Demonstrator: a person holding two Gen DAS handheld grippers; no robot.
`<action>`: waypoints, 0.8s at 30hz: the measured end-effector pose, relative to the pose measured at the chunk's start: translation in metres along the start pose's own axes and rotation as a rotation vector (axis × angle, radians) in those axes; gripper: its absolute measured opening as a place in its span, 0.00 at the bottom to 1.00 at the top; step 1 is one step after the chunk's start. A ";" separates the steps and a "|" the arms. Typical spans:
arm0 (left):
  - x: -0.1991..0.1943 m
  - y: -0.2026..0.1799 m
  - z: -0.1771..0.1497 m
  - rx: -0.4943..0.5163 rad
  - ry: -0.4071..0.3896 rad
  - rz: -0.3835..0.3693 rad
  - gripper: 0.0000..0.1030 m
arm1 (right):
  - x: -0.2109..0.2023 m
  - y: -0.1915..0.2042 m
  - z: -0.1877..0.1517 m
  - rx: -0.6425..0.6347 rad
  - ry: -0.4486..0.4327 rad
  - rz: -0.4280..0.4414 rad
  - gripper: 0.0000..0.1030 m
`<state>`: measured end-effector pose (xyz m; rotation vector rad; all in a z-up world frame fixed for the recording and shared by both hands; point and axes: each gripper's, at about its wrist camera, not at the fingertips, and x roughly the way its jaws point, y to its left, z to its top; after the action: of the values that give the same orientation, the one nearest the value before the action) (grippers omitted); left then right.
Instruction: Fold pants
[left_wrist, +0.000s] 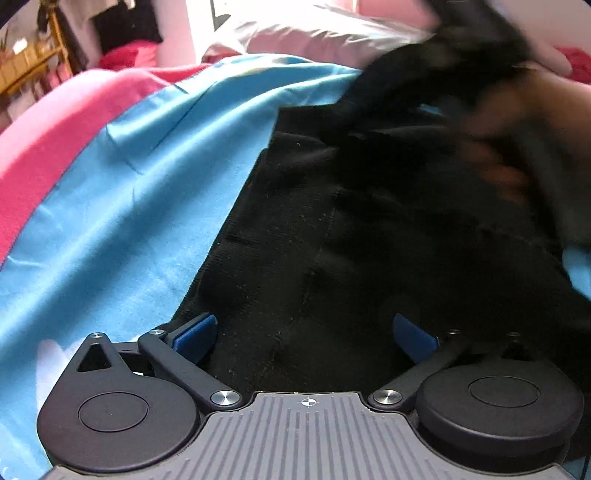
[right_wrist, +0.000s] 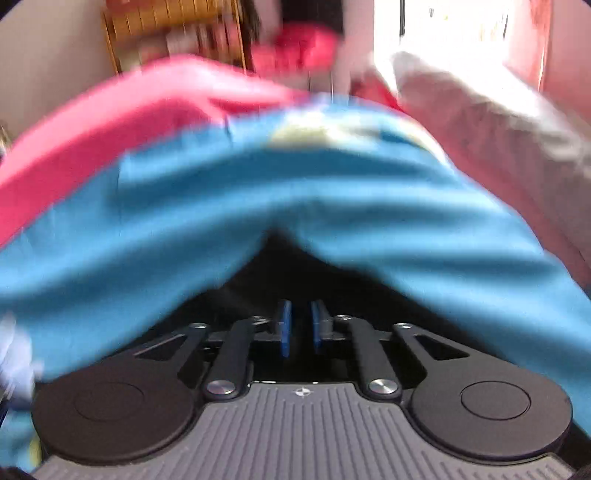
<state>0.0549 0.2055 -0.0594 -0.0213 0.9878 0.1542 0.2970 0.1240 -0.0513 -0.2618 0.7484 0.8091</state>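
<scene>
The black pants (left_wrist: 351, 229) lie spread on a blue sheet (left_wrist: 122, 206) in the left wrist view. My left gripper (left_wrist: 306, 336) is open, its blue pads apart over the near end of the pants. The right hand and its gripper show as a dark blur at the upper right, lifting a part of the pants (left_wrist: 424, 74). In the right wrist view, which is blurred by motion, my right gripper (right_wrist: 298, 325) has its blue pads close together with a narrow gap, and black pants cloth (right_wrist: 280, 266) lies around and beyond them. Whether cloth is pinched between them is unclear.
The blue sheet (right_wrist: 332, 206) covers a bed over a pink blanket (left_wrist: 44, 147). A pale pillow (left_wrist: 314, 37) lies at the bed's far end. A wooden shelf (right_wrist: 177, 26) stands against the wall at the back.
</scene>
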 end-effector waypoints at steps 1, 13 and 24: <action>0.000 0.002 0.000 -0.009 0.002 -0.007 1.00 | 0.004 0.003 0.004 -0.010 -0.014 -0.019 0.09; -0.003 0.001 -0.005 -0.012 -0.033 -0.010 1.00 | -0.032 0.002 -0.011 -0.009 0.080 0.004 0.28; -0.004 0.000 -0.006 -0.005 -0.036 -0.008 1.00 | -0.081 -0.035 -0.011 0.215 -0.066 -0.086 0.38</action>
<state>0.0471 0.2048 -0.0593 -0.0273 0.9517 0.1492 0.2805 0.0501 -0.0056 -0.0735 0.7504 0.6465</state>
